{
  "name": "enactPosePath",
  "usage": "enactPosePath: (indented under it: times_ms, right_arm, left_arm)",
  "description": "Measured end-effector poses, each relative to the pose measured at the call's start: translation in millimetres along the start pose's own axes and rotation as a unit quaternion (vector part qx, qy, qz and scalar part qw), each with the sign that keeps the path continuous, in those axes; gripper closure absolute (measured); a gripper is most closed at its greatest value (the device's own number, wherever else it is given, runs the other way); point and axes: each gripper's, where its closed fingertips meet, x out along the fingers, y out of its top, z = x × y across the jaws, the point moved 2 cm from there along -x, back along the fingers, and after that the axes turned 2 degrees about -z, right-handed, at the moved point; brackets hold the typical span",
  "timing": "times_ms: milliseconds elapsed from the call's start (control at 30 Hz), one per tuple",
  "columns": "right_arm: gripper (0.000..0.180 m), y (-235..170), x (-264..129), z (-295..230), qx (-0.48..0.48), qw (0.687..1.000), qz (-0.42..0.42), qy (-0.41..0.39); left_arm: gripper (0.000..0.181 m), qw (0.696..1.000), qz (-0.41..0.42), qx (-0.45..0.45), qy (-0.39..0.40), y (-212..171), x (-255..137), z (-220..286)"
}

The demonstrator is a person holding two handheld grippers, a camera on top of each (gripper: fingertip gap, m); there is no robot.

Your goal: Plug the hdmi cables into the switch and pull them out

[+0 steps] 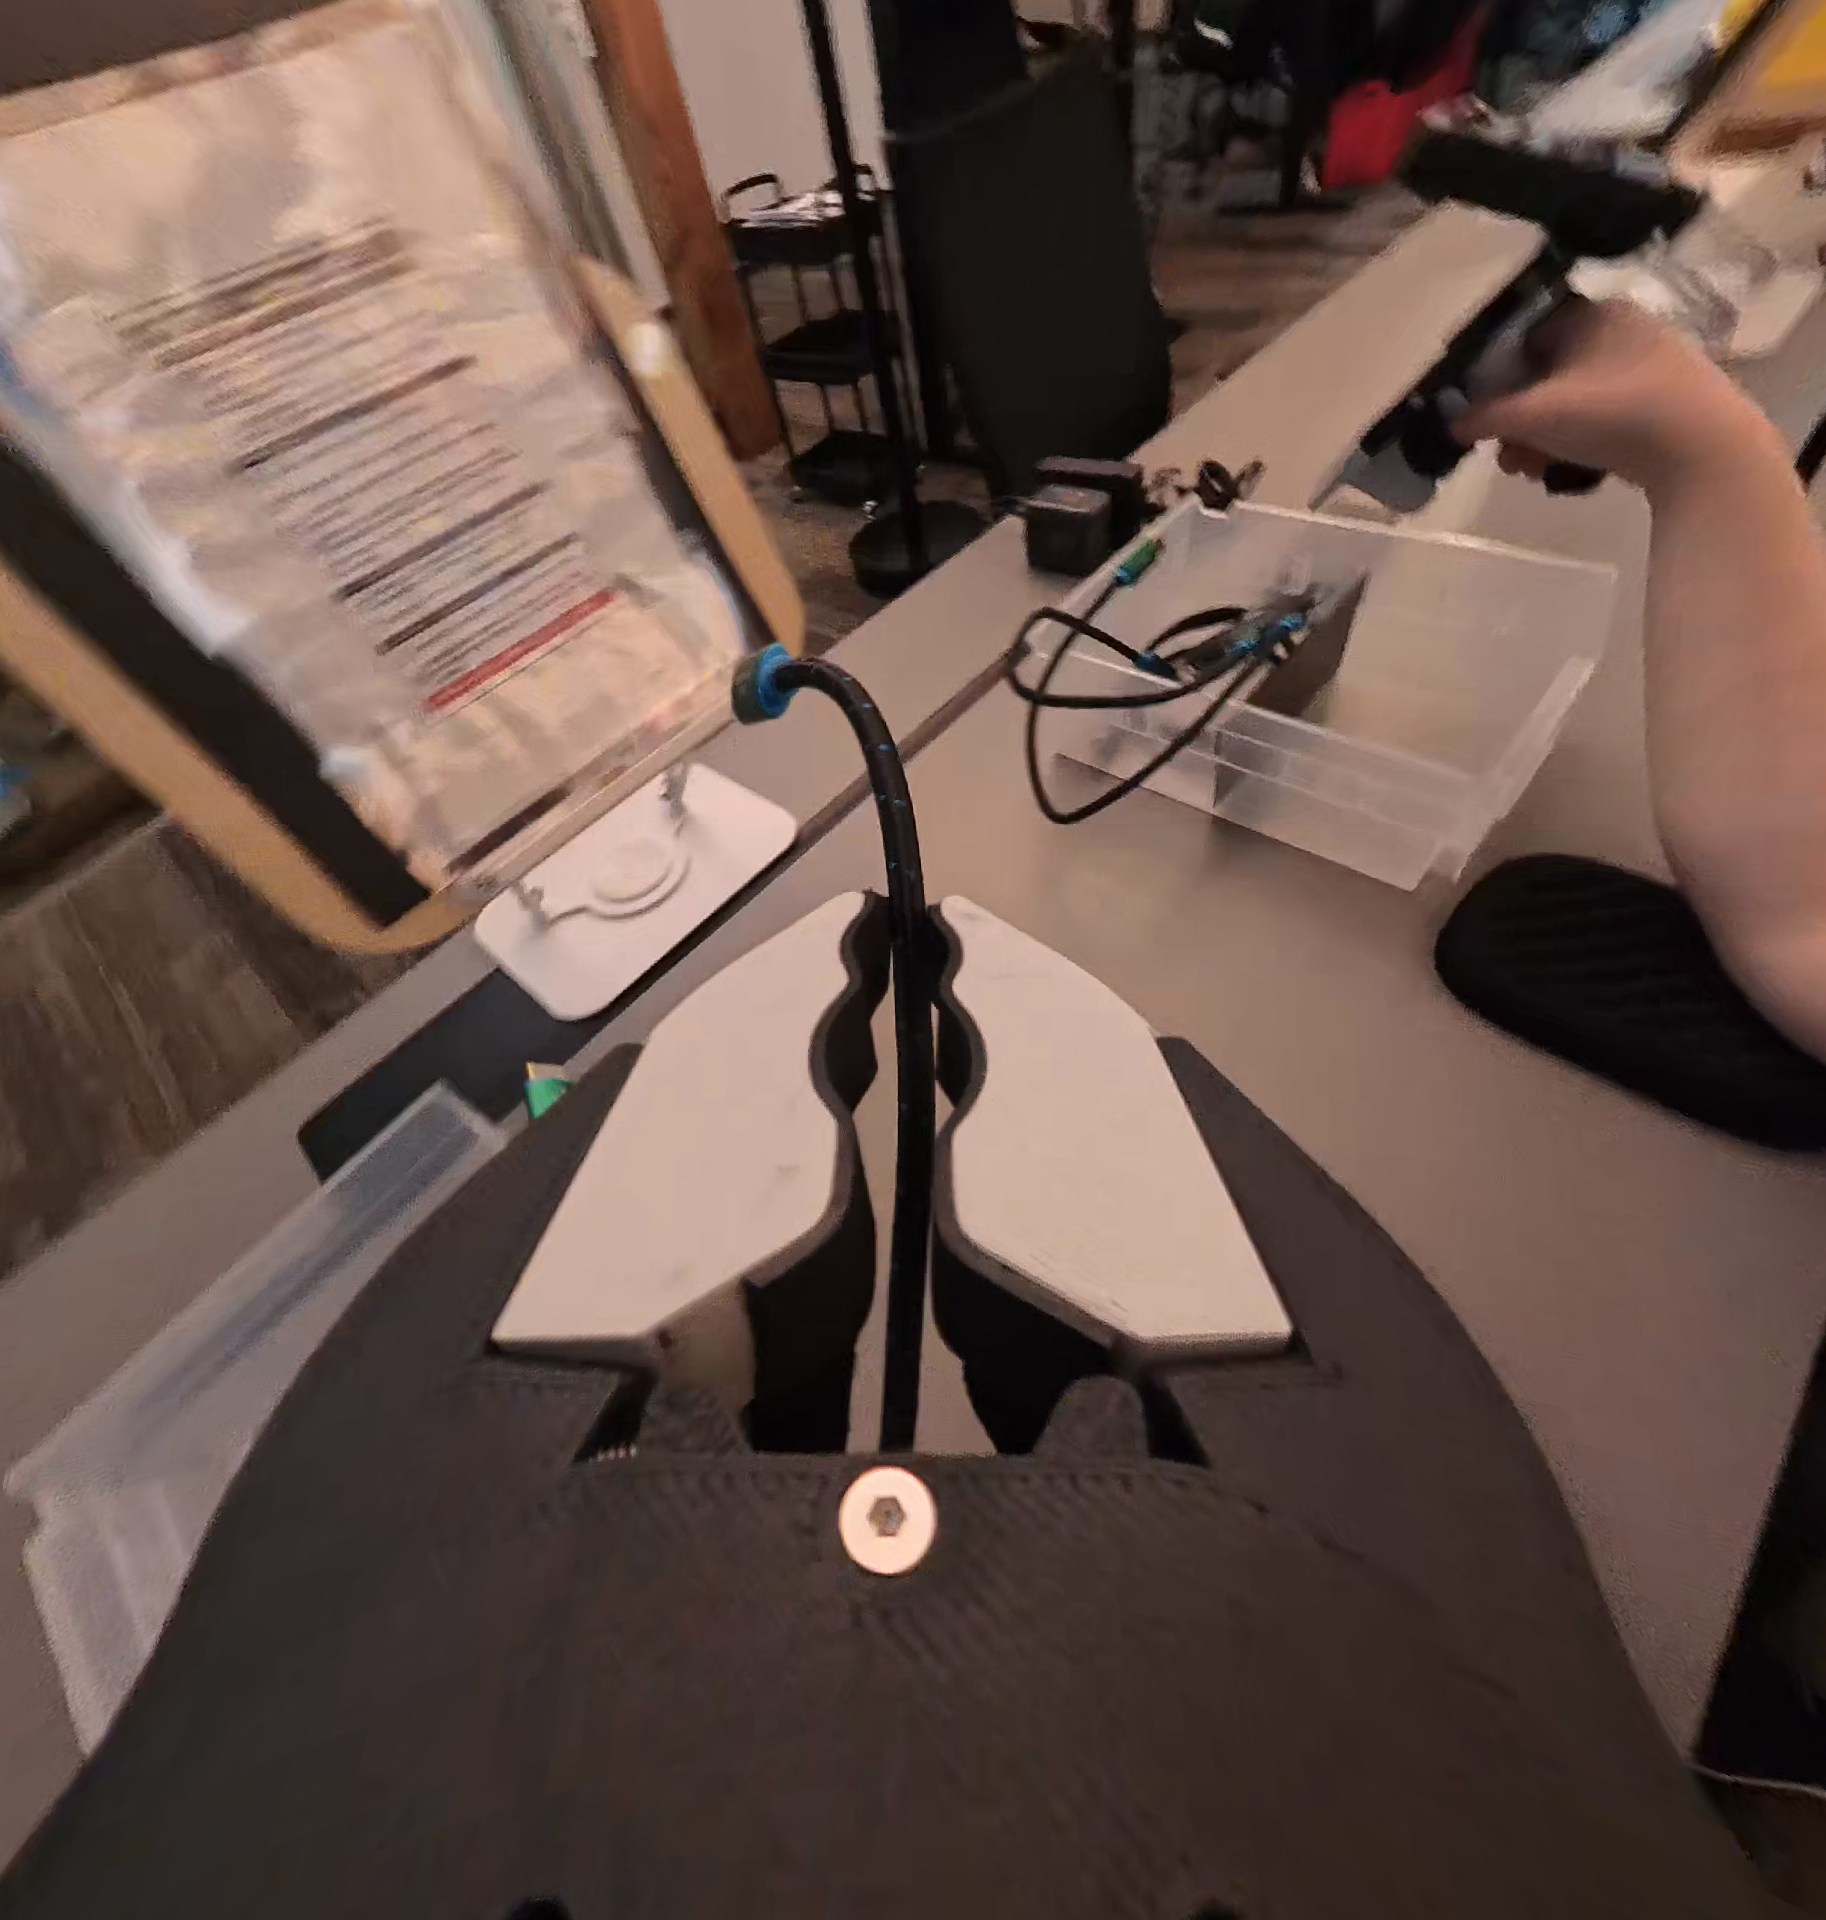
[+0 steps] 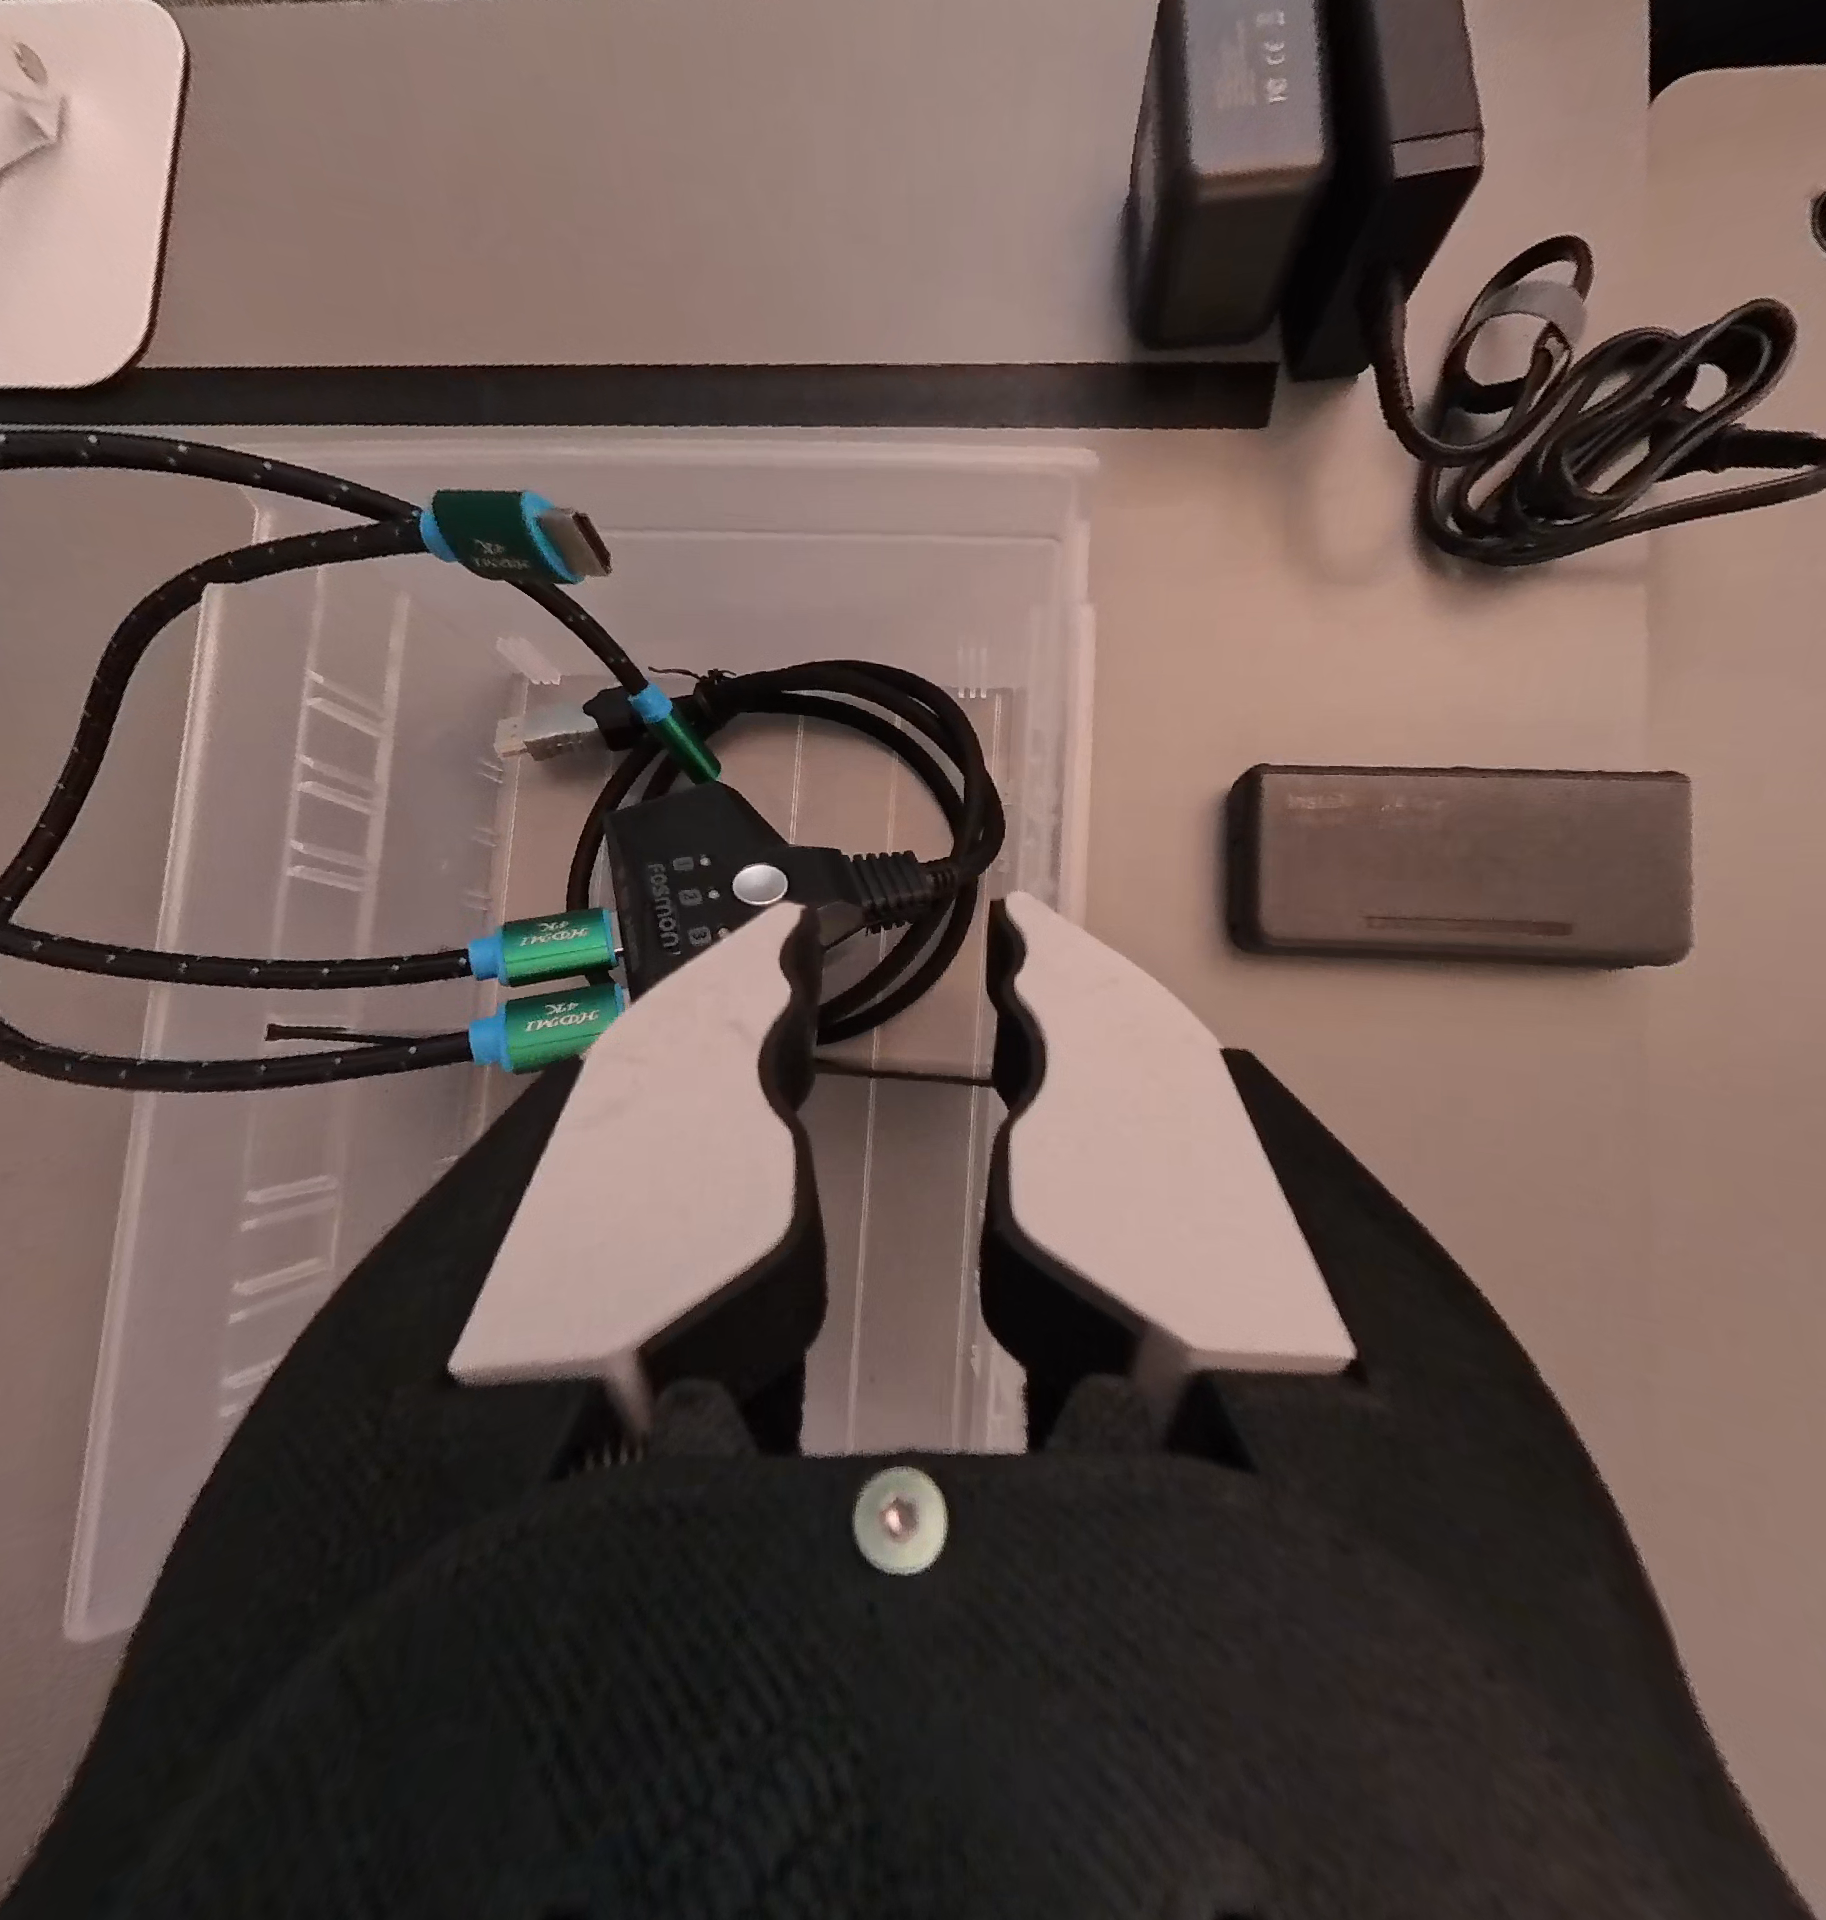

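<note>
Your left gripper (image 1: 901, 925) clamps a black braided HDMI cable (image 1: 904, 1039); align its plug carefully. Your right gripper (image 2: 898, 920), jaws apart, hovers over the black switch (image 2: 680, 852) in the clear tray (image 2: 296, 727); brace it.

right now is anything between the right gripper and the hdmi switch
Nothing visible blocks it. The open right gripper hovers just above the switch, its left fingertip overlapping the switch's edge in the right wrist view. Two plugged green connectors sit off to the side.

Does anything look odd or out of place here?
Yes. The left tongs grip a cable by its cord, not its plug. One plug lies loose beside the switch.
</note>
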Motion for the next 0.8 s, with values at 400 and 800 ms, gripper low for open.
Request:
enactPosePath:
  times_ms: [400, 800]
  right_arm:
    - [0.148, -7, 7, -4, -0.025, 0.999, -0.031, 0.001]
    - [0.148, -21, 19, -4, -0.042, 0.996, -0.078, 0.002]
  left_arm:
    - [0.175, 0.953, -0.210, 0.045, -0.212, -107, 176, 128]
    - [0.162, 0.834, -0.336, 0.011, -0.439, -169, 178, 185]
